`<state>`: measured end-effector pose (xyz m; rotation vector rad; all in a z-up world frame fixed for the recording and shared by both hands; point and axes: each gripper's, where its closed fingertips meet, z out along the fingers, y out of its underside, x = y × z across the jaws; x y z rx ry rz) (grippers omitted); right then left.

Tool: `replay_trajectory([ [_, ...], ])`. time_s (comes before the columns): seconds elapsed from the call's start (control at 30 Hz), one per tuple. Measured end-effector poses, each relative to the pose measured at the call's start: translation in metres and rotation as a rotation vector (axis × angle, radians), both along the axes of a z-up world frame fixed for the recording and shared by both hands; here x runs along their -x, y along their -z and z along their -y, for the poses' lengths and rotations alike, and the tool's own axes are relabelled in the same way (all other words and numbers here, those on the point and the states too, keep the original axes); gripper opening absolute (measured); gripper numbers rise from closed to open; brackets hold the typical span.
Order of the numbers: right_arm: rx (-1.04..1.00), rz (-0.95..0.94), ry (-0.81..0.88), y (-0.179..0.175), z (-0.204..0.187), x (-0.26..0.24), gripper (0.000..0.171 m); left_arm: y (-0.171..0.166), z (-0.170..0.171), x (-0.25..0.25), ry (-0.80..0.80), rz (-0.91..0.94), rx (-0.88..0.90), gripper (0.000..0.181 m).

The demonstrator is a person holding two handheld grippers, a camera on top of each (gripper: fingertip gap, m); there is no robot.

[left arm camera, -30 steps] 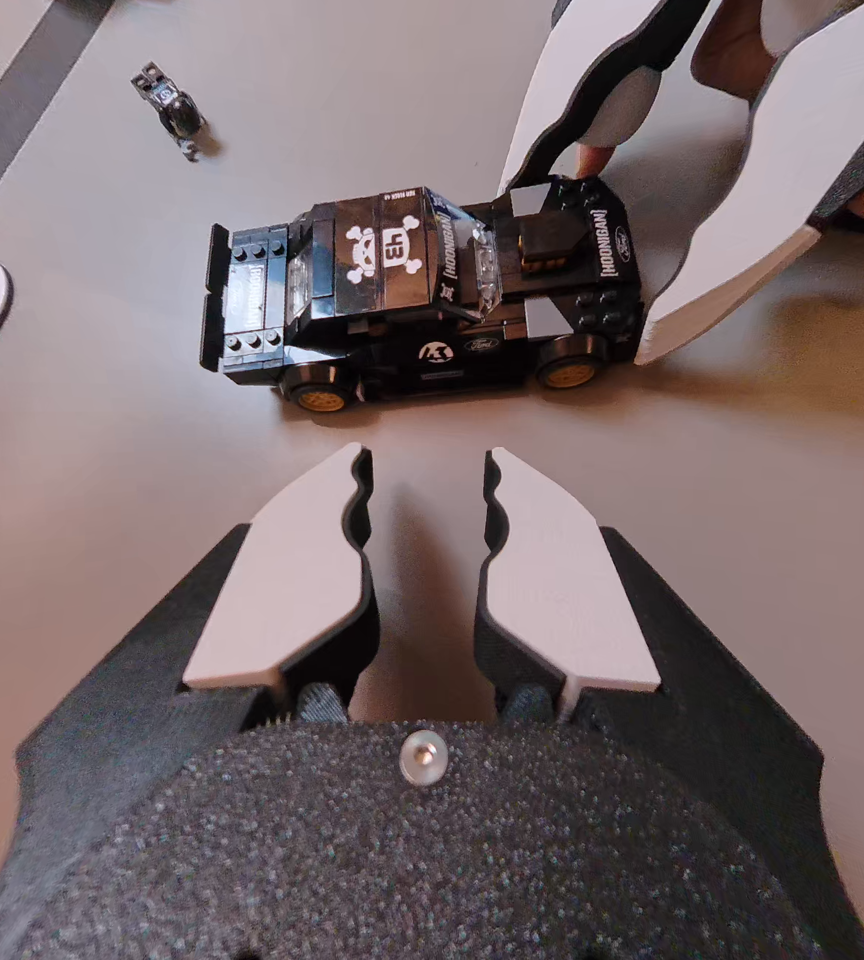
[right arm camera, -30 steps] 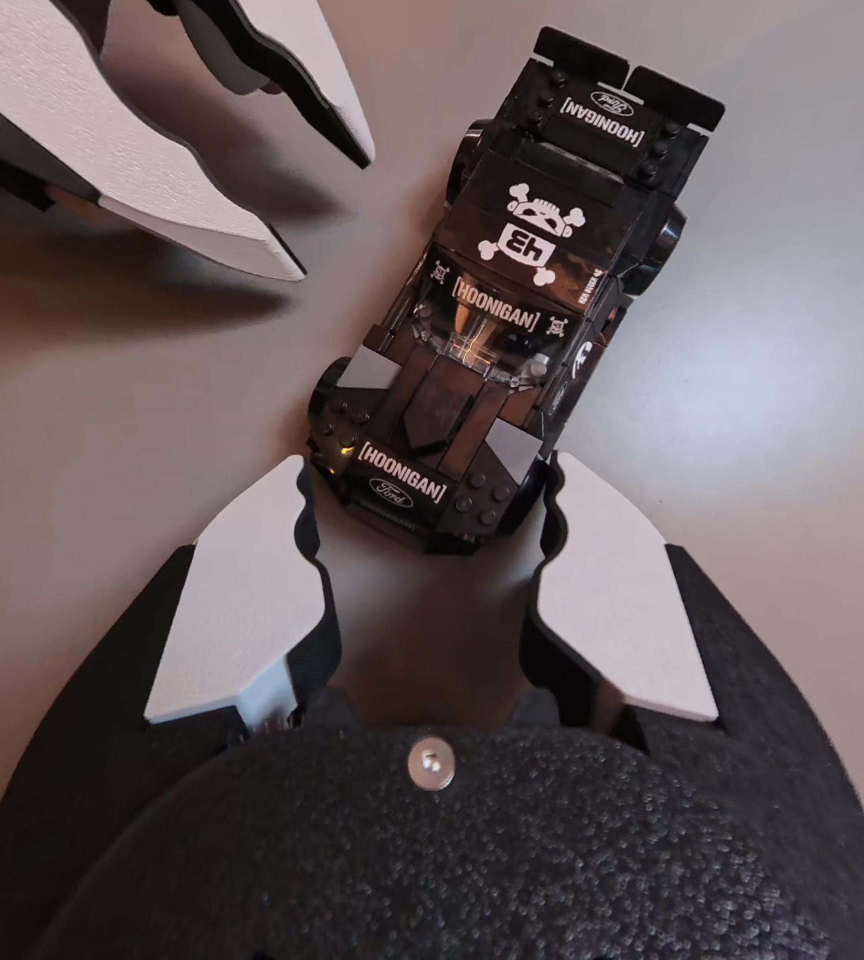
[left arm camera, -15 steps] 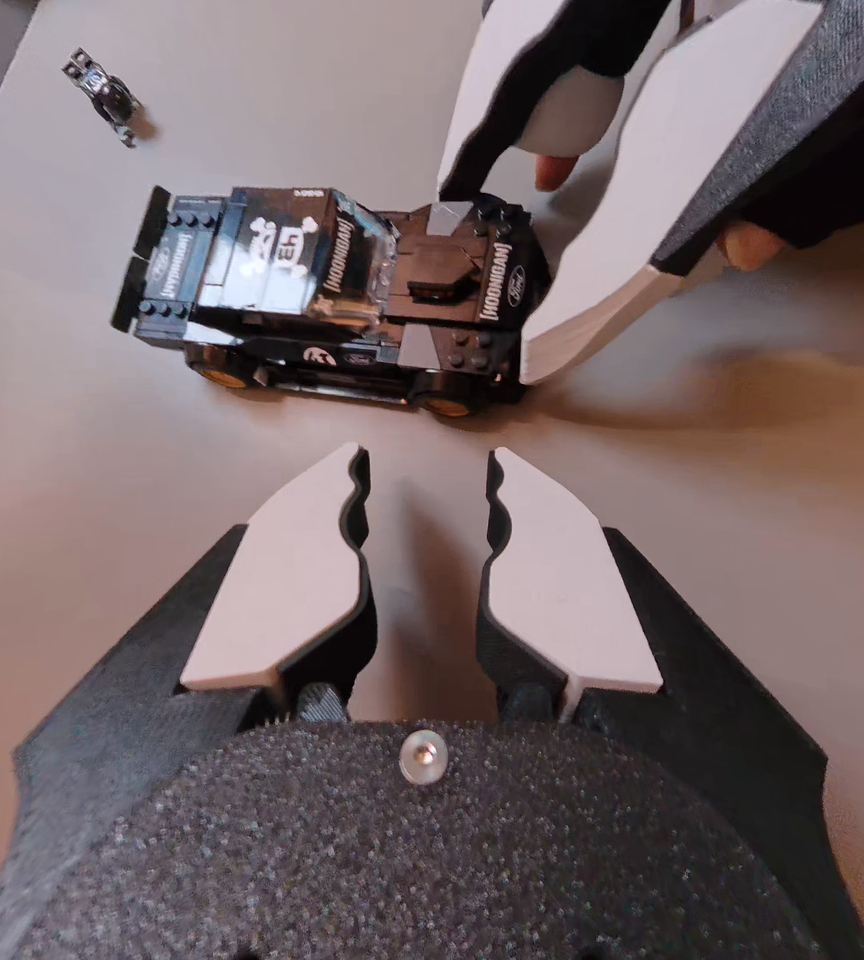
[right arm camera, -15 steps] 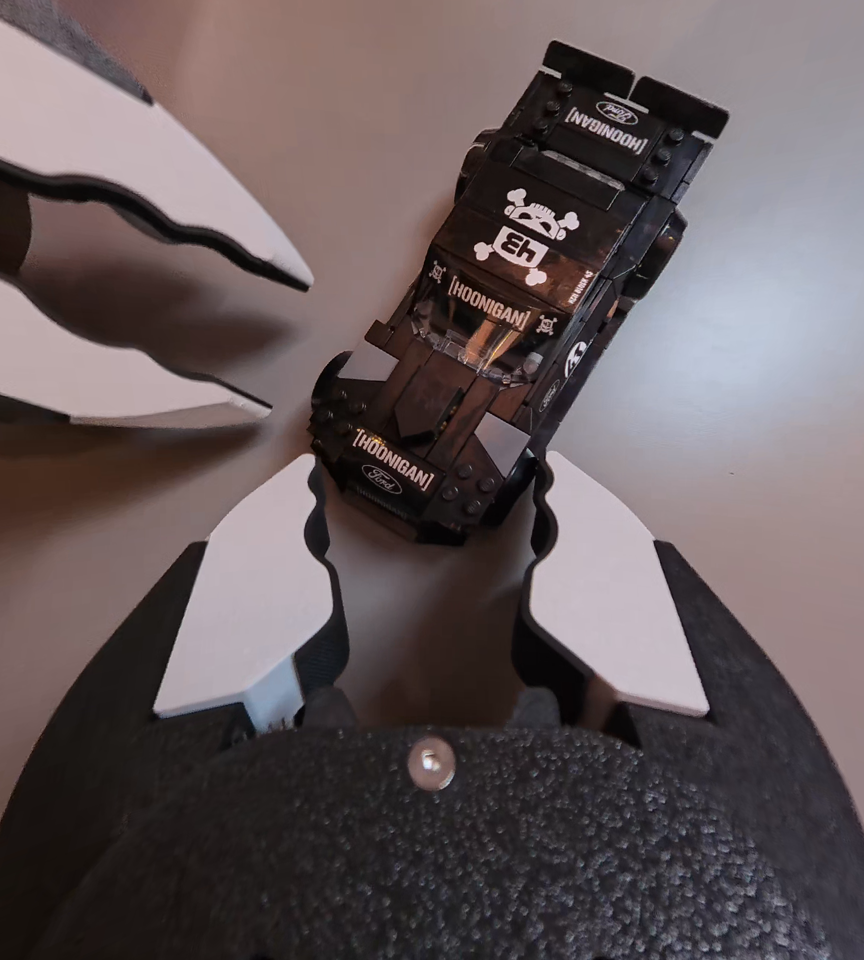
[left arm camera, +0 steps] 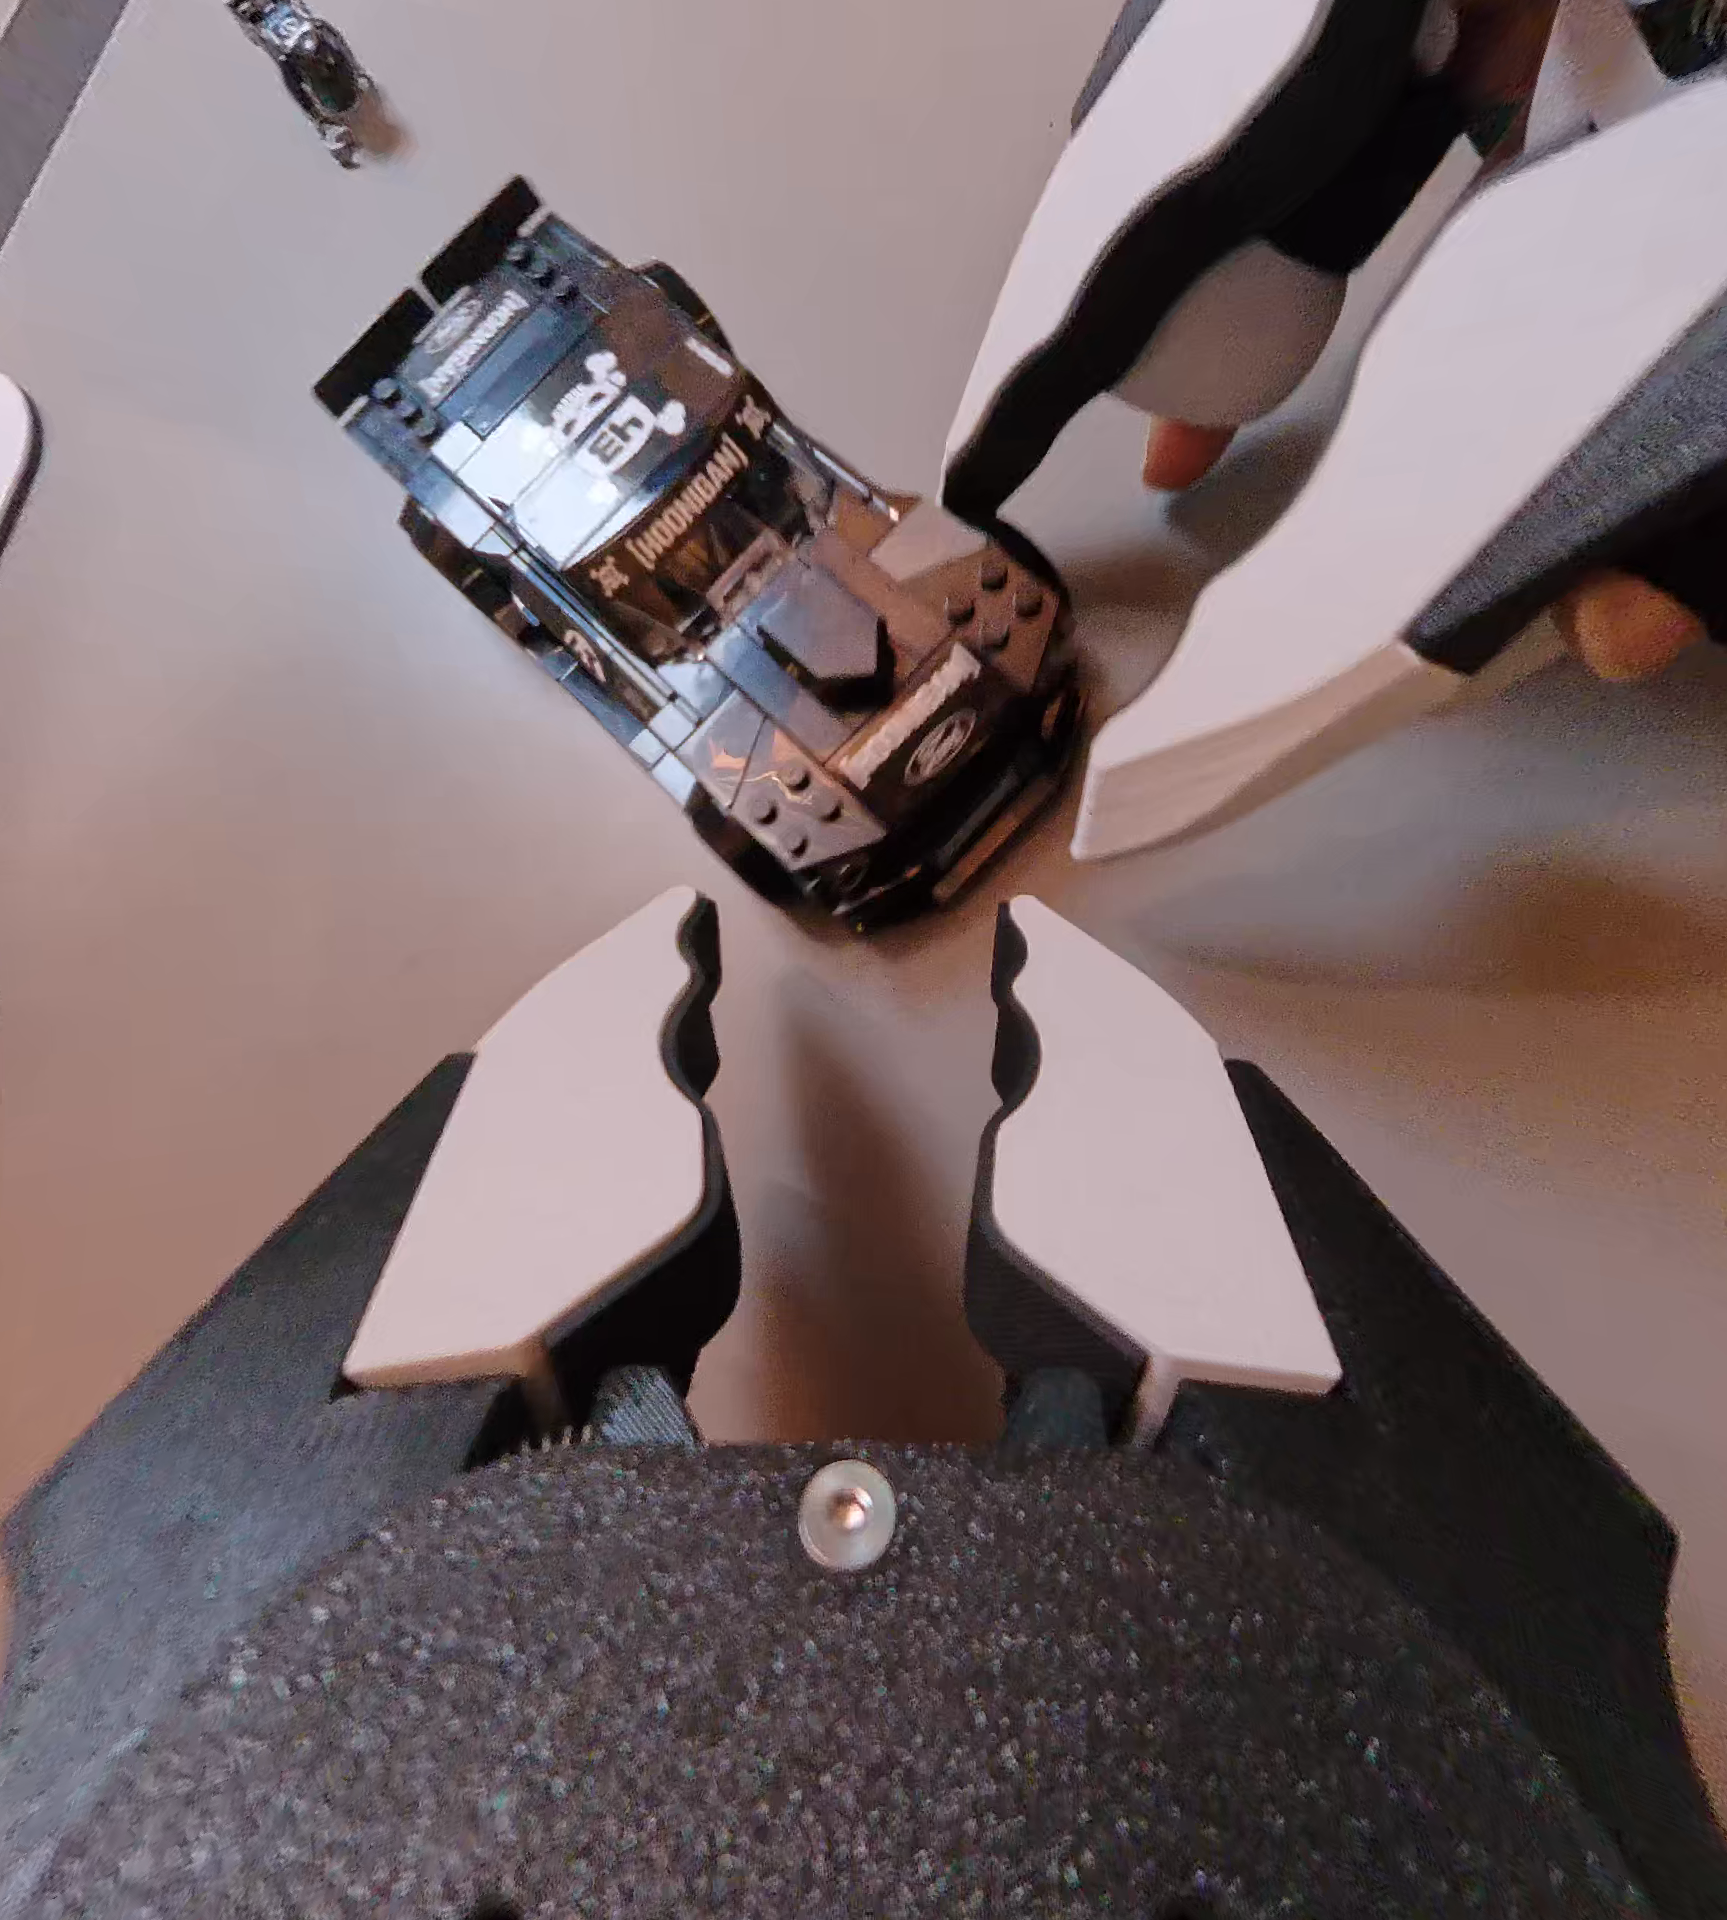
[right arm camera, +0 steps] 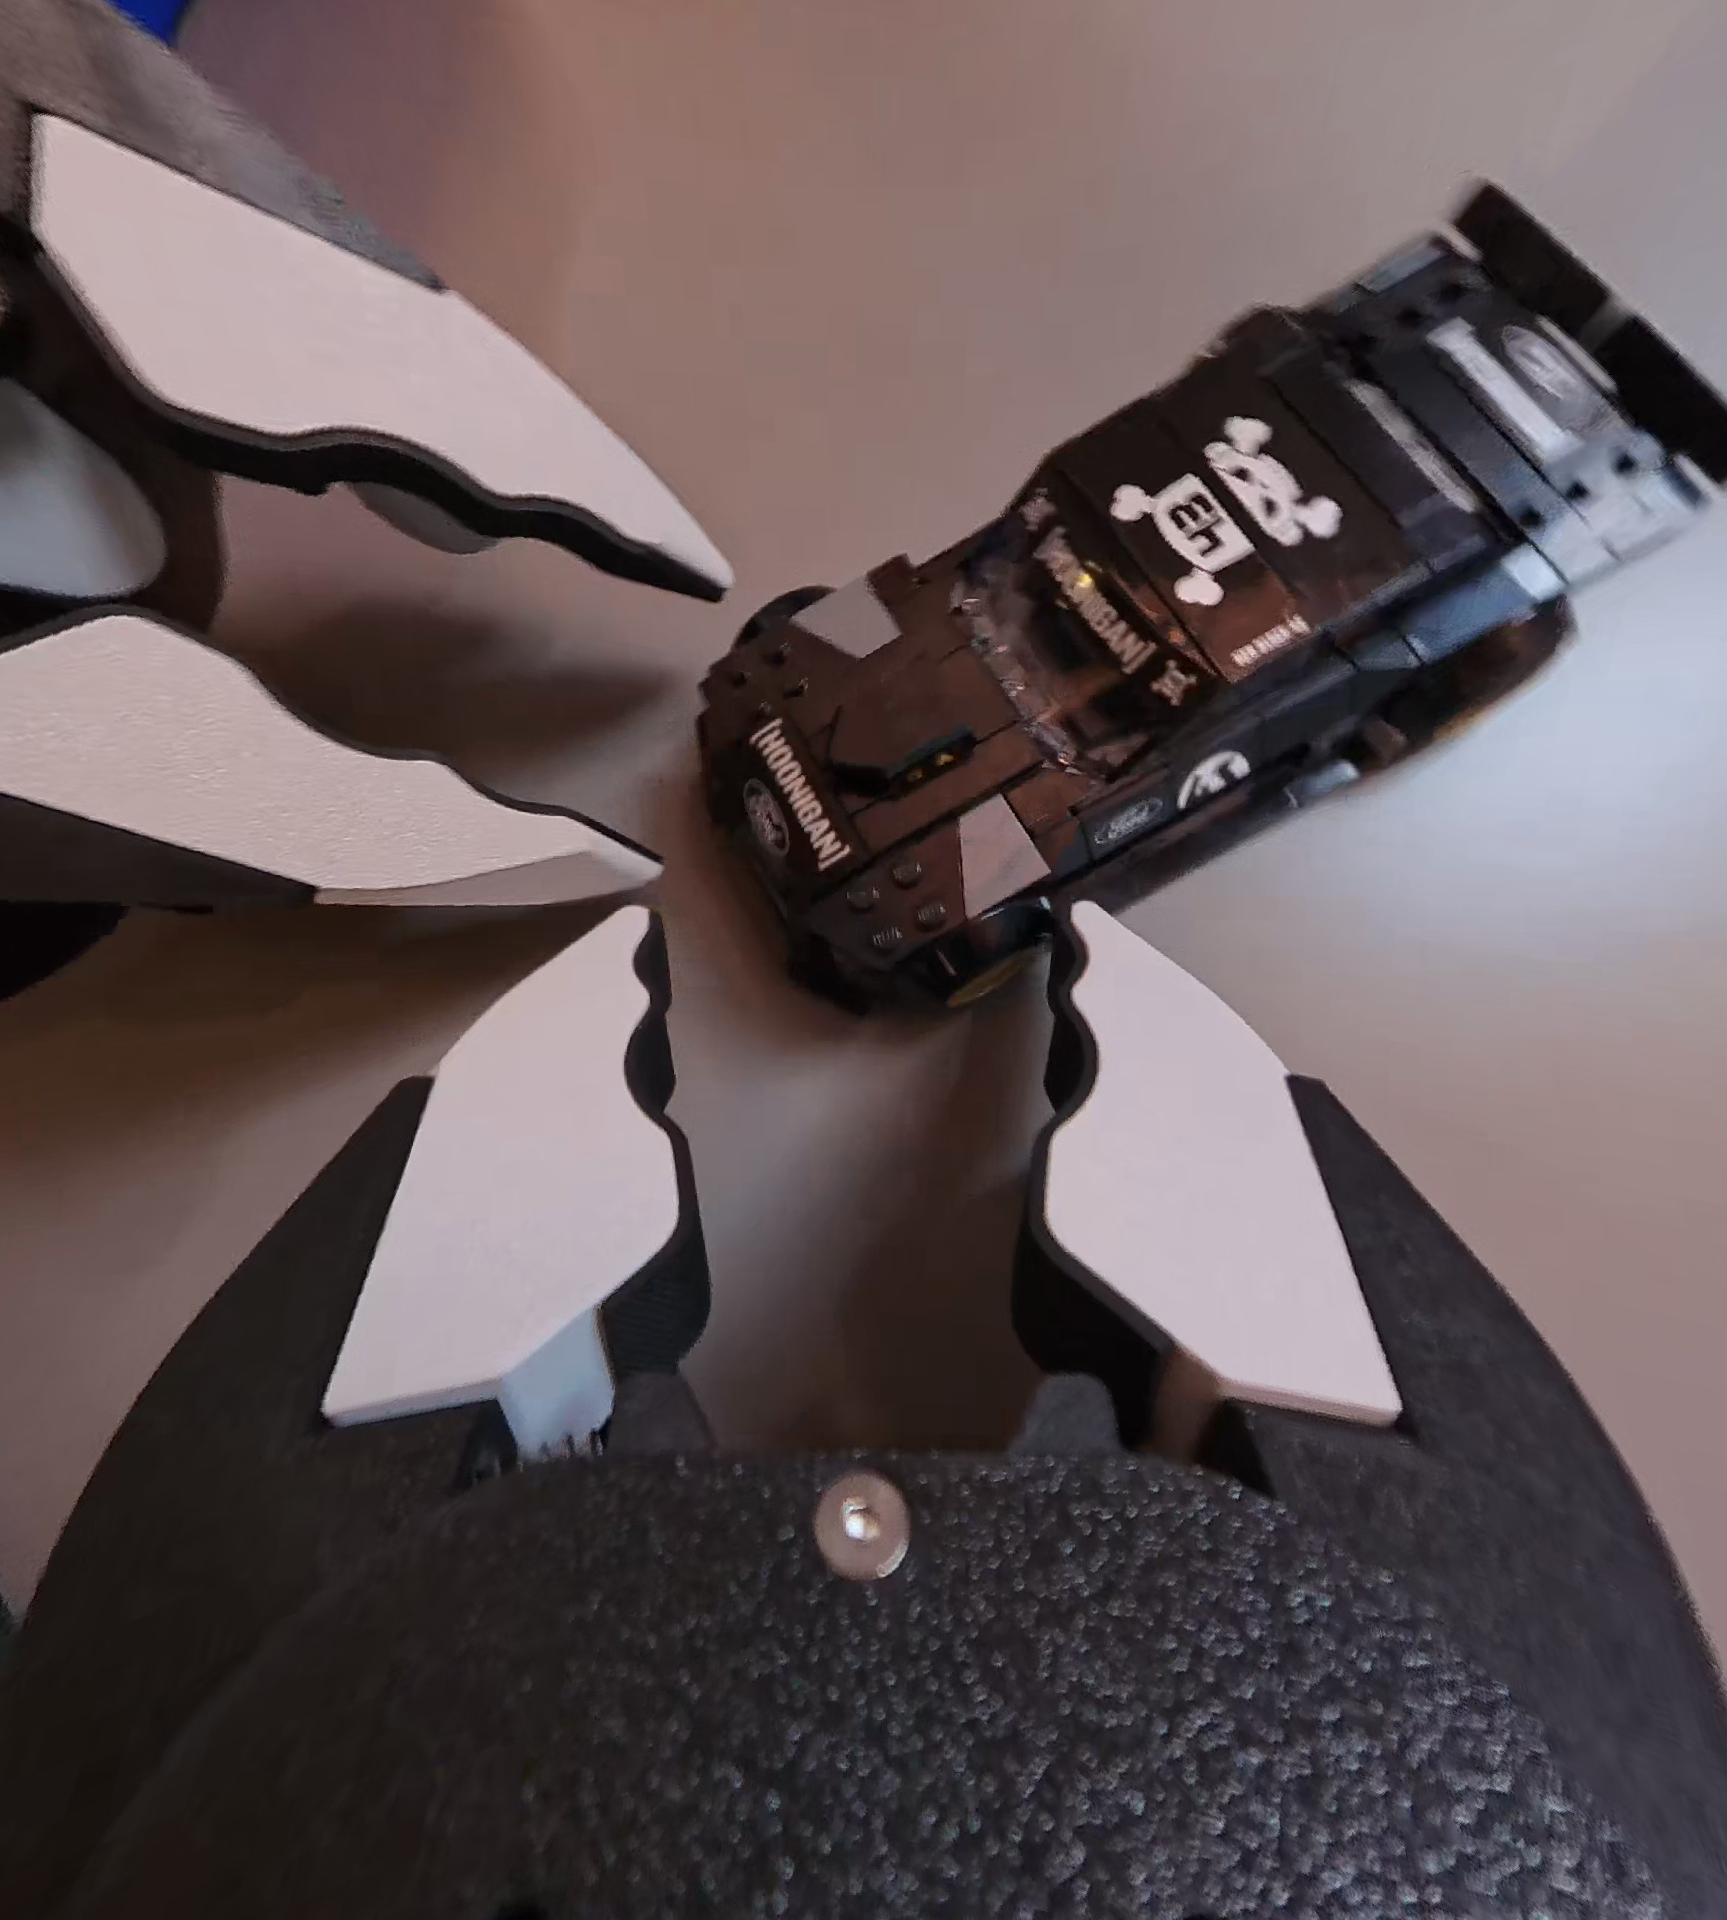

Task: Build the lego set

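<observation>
Between the spread fingers of the right hand-held gripper (right arm camera: 854,935) sits the nose of the black lego car (right arm camera: 1150,665) on the tabletop (right arm camera: 942,208); the left hand-held gripper (left arm camera: 854,914), also apart and empty, waits just beside. A skewed squeeze could pop bricks loose or swing the car toward the far minifigure (left arm camera: 313,83).

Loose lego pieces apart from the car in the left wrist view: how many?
1. A small dark piece lies on the table at the top left, beyond the black car's rear wing. Others may lie out of frame.
</observation>
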<state>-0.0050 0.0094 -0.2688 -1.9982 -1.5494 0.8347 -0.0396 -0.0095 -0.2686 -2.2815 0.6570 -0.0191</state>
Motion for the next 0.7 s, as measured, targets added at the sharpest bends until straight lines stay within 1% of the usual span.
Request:
replay_trajectory([
  [0.1, 0.003, -0.039, -0.083, -0.004, 0.018, 0.011, 0.068, -0.003, 0.006, 0.005, -0.019, 0.008, 0.005, 0.059],
  [0.23, 0.009, -0.065, -0.154, -0.004, 0.031, 0.022, 0.066, 0.001, 0.015, 0.018, -0.063, -0.036, 0.022, 0.065],
  [0.27, 0.016, -0.075, -0.16, -0.004, 0.032, 0.025, 0.066, 0.0, 0.017, 0.021, -0.075, -0.035, 0.021, 0.067],
  [0.4, 0.071, -0.121, -0.171, -0.007, 0.037, 0.035, 0.065, -0.002, 0.025, 0.029, -0.108, -0.012, 0.027, 0.064],
  [0.57, 0.103, -0.177, -0.158, -0.01, 0.039, 0.05, 0.067, 0.005, 0.034, 0.038, -0.143, -0.018, 0.06, 0.066],
  [0.7, 0.109, -0.196, -0.153, -0.011, 0.037, 0.059, 0.065, 0.006, 0.036, 0.041, -0.157, -0.017, 0.068, 0.066],
])
